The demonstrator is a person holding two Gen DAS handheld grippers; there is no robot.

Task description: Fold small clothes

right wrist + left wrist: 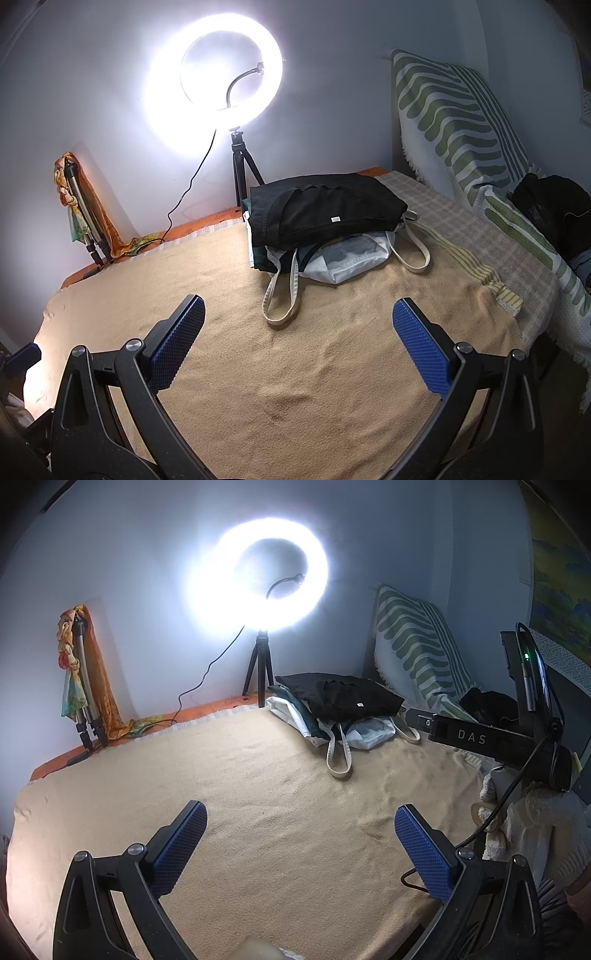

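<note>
The pile of clothes sits on the tan blanket just in front of the ring light, black garment on top. Both the left gripper and right gripper hang near it, fingers wide, holding nothing. Grabbing the black garment could drag the white bag beneath, or snag its 2 loose straps.

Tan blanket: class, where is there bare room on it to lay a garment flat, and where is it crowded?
The tan blanket lies bare between the open grippers and the clothes pile, and leftwards toward the orange edge. It is crowded at the far middle, where the pile and the tote bag straps lie.
</note>
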